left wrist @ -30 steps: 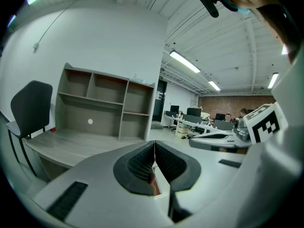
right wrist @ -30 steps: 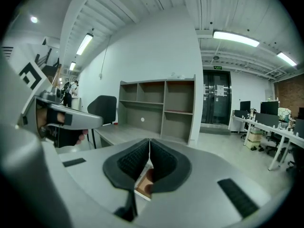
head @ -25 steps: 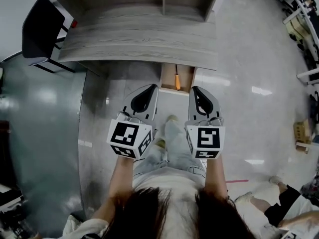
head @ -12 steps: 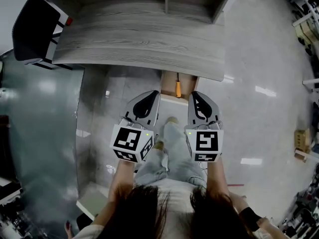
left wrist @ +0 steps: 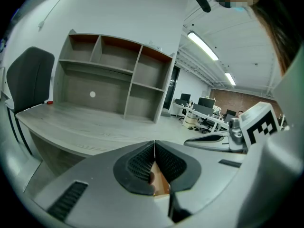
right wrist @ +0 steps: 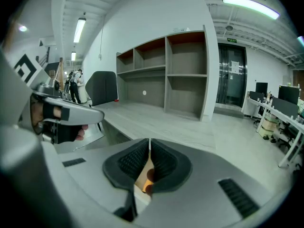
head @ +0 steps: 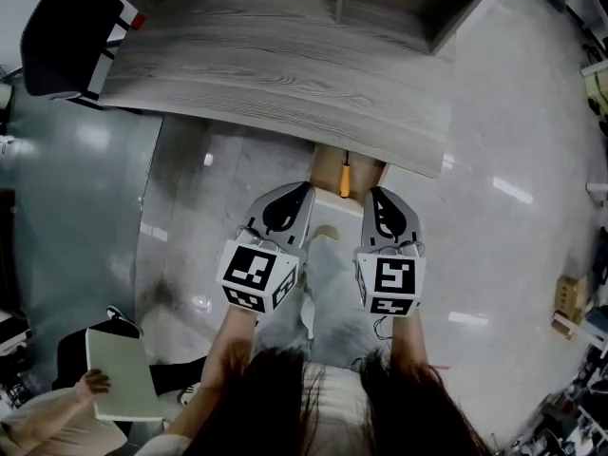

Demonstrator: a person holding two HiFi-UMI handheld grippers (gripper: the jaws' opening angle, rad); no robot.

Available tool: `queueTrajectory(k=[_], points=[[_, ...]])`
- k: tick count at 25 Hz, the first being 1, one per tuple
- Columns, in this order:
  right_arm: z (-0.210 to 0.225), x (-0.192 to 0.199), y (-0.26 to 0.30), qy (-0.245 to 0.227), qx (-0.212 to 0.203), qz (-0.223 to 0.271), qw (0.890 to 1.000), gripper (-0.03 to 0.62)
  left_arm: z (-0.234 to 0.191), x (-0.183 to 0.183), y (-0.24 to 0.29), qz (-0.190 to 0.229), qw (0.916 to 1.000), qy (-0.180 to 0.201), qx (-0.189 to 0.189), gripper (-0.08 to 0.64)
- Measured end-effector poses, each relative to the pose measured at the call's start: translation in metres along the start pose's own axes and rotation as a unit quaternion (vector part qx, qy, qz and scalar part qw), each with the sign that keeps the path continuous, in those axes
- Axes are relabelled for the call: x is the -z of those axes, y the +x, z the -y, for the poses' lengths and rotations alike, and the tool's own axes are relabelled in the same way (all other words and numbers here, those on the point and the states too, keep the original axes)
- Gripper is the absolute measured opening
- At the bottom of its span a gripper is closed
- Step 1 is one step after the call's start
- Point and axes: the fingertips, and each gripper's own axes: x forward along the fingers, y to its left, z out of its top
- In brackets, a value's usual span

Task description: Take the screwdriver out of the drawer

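The screwdriver (head: 345, 178), with an orange handle, lies in the open wooden drawer (head: 326, 169) under the desk's front edge. My left gripper (head: 305, 189) and right gripper (head: 373, 194) are held side by side just short of the drawer, both shut with nothing in them. In the right gripper view a bit of the orange handle (right wrist: 148, 175) shows below the shut jaws of the right gripper (right wrist: 149, 141). In the left gripper view the left gripper (left wrist: 154, 143) is shut, and only the drawer's wood (left wrist: 160, 183) shows beneath it.
The grey wooden desk (head: 275, 74) carries a shelf unit (head: 399, 3) at its back. A black chair (head: 66, 27) stands at the desk's left end. A person holding a white pad (head: 119, 373) sits low at the left. My legs (head: 323, 283) are below the grippers.
The desk and drawer have slid lower and right in the head view, nearer the grippers. The grippers keep their pose, still shut. A person with a white pad has come into view at lower left.
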Motion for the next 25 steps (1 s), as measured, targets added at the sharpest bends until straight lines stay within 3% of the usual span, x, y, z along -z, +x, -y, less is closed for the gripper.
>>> queueTrajectory(k=[25], points=[[-0.008,0.085,0.097,0.016,-0.038,-0.081,0.996,0.029,-0.046,0.084,0.069,-0.042,0.9978,-0.046,-0.024,0.018]])
